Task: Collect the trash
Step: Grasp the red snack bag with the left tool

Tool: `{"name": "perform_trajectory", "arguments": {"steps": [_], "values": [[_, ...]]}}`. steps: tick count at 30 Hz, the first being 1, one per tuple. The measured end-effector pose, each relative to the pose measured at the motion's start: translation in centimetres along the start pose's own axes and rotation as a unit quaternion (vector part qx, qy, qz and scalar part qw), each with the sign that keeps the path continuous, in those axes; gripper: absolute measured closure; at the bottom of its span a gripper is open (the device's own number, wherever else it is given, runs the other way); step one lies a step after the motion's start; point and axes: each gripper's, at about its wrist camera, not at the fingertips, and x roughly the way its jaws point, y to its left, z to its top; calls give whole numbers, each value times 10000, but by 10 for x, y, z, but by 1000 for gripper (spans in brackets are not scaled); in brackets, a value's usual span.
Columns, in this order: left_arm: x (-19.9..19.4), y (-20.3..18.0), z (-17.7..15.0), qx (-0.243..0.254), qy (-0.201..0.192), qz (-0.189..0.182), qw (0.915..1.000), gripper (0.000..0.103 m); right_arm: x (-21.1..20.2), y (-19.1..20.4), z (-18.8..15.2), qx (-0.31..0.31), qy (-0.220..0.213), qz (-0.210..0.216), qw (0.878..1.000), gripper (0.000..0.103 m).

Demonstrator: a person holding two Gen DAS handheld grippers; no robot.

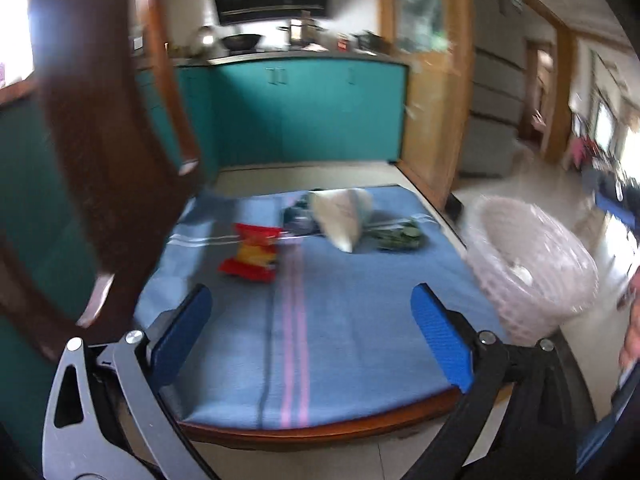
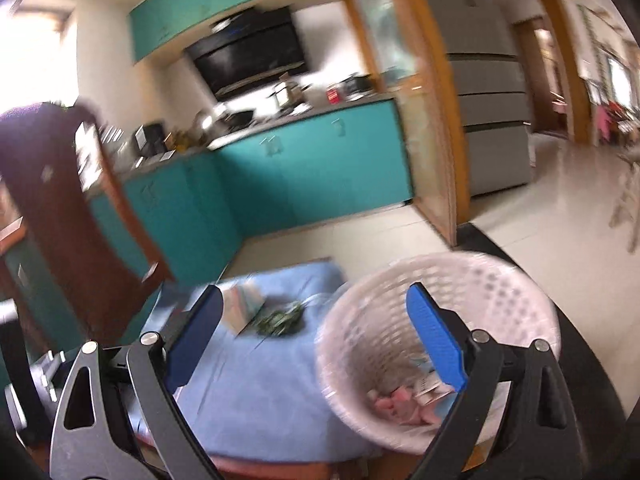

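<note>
Cloth [image 1: 340, 340] covers the low table [image 1: 320, 432]. On the cloth, far half: snack bag [image 1: 252, 254] to the left, paper bag [image 1: 342, 216] in the middle, leafy scraps [image 1: 400, 236] just right of the paper bag. Basket [image 1: 532, 264] at the table's right edge, with scraps inside [image 2: 400, 404]. Chair [image 1: 100, 140] left of the table. Kitchen cabinets [image 1: 304, 112] behind, fridge [image 1: 496, 80] back right.

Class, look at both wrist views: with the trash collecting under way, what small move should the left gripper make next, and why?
Probably ease the left gripper forward toward the red snack packet. Its jaws stand wide open with nothing between them, the packet is the nearest litter on the blue cloth, and the white basket already holds some scraps, so more trash remains to fetch.
</note>
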Motion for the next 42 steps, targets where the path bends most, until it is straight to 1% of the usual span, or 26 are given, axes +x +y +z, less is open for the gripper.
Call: {"name": "perform_trajectory", "arguments": {"steps": [2, 3, 6, 10, 13, 19, 24, 29, 32, 38, 39, 40, 41, 42], "values": [[6, 9, -6, -130, 105, 183, 9997, 4, 8, 22, -10, -317, 235, 184, 9991, 12], [10, 11, -7, -122, 195, 162, 9996, 4, 11, 34, -16, -526, 359, 281, 9976, 12], [11, 14, -7, -132, 206, 133, 9996, 4, 16, 57, -28, -878, 482, 418, 9941, 12], [14, 11, -8, -91, 291, -19, 9995, 4, 18, 68, -34, -951, 533, 492, 9928, 12], [11, 8, -11, -4, 323, -19, 9995, 4, 21, 69, -34, -941, 585, 484, 9927, 12], [12, 14, -11, -164, 379, -9, 9991, 4, 25, 70, -35, -973, 604, 466, 9923, 12], [24, 12, -12, -81, 512, 4, 9987, 4, 25, 69, -36, -939, 636, 478, 9924, 12], [57, 19, 0, -22, 663, 163, 9977, 4, 27, 66, -34, -865, 647, 498, 9929, 12], [90, 27, 15, 64, 792, 272, 9965, 4, 32, 64, -35, -846, 689, 493, 9928, 12], [170, 39, 39, 115, 1360, 242, 9904, 4, 38, 58, -35, -855, 812, 500, 9918, 12], [189, 43, 41, 76, 1527, 252, 9879, 7, 39, 57, -34, -856, 834, 513, 9915, 12], [201, 45, 41, 22, 1648, 207, 9861, 17, 40, 58, -33, -861, 855, 555, 9911, 12], [215, 49, 40, -77, 1842, 79, 9828, 27, 40, 58, -33, -884, 873, 615, 9903, 12], [224, 53, 38, -177, 1988, 3, 9799, 67, 42, 60, -33, -970, 933, 726, 9882, 12]]}}
